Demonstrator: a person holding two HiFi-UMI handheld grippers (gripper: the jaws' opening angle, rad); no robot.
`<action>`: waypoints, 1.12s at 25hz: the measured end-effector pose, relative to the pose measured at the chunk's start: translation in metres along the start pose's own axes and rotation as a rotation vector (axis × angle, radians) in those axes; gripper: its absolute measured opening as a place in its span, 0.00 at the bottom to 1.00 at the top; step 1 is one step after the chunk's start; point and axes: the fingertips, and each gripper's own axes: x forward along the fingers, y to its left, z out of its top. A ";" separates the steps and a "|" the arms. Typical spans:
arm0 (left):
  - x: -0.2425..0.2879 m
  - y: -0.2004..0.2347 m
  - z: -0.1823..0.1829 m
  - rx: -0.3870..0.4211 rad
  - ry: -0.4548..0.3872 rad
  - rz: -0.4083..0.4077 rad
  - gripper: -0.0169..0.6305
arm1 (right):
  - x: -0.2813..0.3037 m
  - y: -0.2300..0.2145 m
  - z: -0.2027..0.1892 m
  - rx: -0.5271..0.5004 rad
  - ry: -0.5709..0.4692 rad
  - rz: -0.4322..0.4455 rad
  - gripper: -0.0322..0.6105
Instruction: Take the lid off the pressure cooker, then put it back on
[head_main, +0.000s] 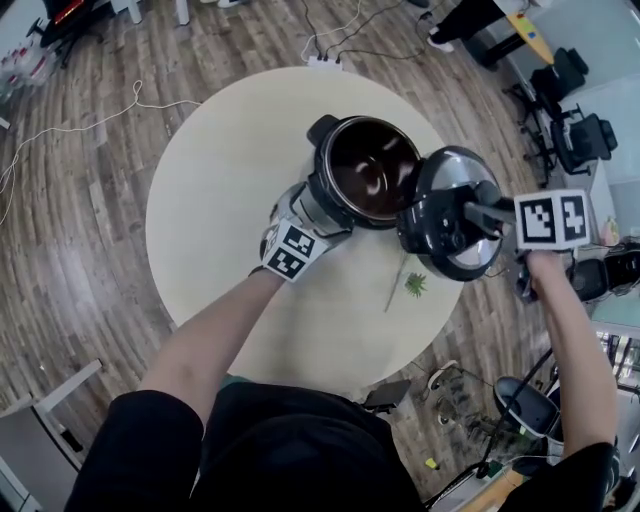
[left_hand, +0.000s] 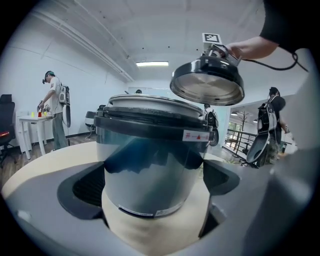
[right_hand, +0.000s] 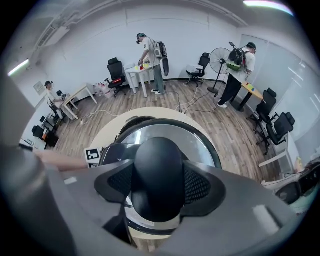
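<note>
My right tongs (right_hand: 159, 185) grip the knobbed black-and-steel lid (head_main: 455, 215), centre-right; left tongs (left_hand: 152, 185) clamp the silver pressure cooker (left_hand: 150, 155). I'd hold the lid level.

Wood floor (head_main: 80, 250), white walls (right_hand: 100, 40), office chairs (right_hand: 116, 75)

A round, cream-coloured tabletop (head_main: 220, 200) stands on a wood-plank floor (head_main: 80, 270). The pressure cooker (head_main: 365, 170) stands upright on it, toward its far right part, with its mouth open and its dark inside showing. On the near side of the cooker, a small green sprig (head_main: 415, 284) lies flat on the surface. A thin pale stalk (head_main: 394, 290) lies just beside the sprig, on its left. On the floor beyond the far edge lie a white power strip (head_main: 325, 62) and a loose white cable (head_main: 100, 120).
</note>
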 end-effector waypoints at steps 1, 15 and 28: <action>0.000 0.000 0.001 0.000 -0.002 -0.001 0.94 | -0.002 0.002 -0.014 -0.009 0.005 0.008 0.49; -0.005 0.001 0.006 0.001 0.023 0.004 0.94 | 0.035 0.092 -0.181 -0.112 0.105 0.143 0.49; -0.006 0.000 0.004 0.002 0.018 0.003 0.94 | 0.195 0.194 -0.240 -0.366 0.174 0.133 0.49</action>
